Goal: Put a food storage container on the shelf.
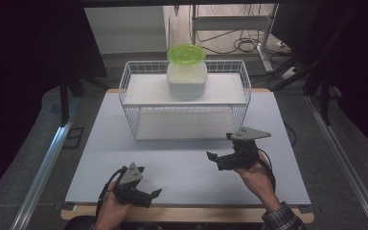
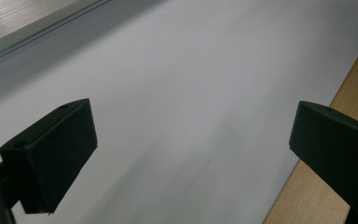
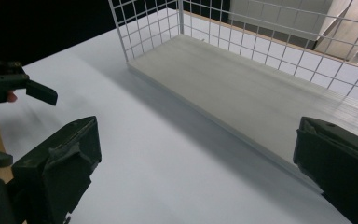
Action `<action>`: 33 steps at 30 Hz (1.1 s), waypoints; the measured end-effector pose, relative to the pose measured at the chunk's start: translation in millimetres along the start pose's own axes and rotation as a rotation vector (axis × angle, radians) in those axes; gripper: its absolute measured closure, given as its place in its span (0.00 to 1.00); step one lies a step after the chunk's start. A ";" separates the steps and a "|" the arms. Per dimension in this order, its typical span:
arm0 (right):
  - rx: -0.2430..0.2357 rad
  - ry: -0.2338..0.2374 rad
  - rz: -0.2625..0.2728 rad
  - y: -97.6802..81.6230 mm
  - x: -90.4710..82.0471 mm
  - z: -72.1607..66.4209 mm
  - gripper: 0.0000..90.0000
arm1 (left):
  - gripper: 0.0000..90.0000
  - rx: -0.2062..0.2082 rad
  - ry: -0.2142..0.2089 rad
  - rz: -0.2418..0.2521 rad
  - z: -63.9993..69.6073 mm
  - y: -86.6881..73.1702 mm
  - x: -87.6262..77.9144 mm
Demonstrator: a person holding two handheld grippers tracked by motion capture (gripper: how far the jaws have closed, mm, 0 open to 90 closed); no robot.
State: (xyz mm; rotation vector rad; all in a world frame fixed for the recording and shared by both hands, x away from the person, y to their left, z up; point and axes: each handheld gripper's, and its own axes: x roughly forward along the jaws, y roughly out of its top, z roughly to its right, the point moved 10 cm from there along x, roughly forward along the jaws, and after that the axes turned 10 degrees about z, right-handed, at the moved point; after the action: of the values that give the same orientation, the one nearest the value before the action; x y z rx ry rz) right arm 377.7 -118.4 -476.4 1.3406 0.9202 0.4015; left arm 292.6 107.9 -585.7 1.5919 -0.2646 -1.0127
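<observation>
Both claws spread wide, holding nothing. Tub (image 1: pixel 187 79) with green lid (image 1: pixel 186 53) up on the wire rack (image 1: pixel 129 103), far ahead of right claw (image 1: pixel 222 159), a bit left. Farther from left claw (image 1: pixel 147 196).

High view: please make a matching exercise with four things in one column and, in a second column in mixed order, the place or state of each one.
Things:
1. green lid
2. clear container
3. left gripper
4. right gripper

Places or states:
A. open, above the near left part of the table, holding nothing
B. on the upper shelf of the white wire rack
C. on top of the clear container
D. open, in front of the rack's lower shelf, holding nothing

Pairs: 1-C, 2-B, 3-A, 4-D
</observation>
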 end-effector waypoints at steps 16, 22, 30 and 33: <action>-0.022 -0.035 -0.019 -19.2 -12.9 4.9 0.01 | 0.00 0.004 0.000 -0.003 0.0 -0.4 0.2; -0.034 -0.052 -0.028 -27.5 -17.7 8.5 0.01 | 0.00 0.004 0.000 -0.003 0.1 -0.5 0.3; -0.054 -0.087 -0.038 -40.9 -24.1 17.3 0.01 | 0.00 0.003 0.004 -0.003 -0.7 -0.7 0.1; -0.054 -0.100 -0.051 -48.6 -27.1 21.4 0.00 | 0.00 -0.002 0.007 -0.002 -1.4 -0.5 -0.3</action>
State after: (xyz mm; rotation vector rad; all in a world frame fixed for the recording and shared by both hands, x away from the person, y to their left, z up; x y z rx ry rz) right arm 365.5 -163.1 -513.9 1.2740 0.8530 0.3158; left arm 293.2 109.2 -586.1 1.5941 -0.2579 -1.0084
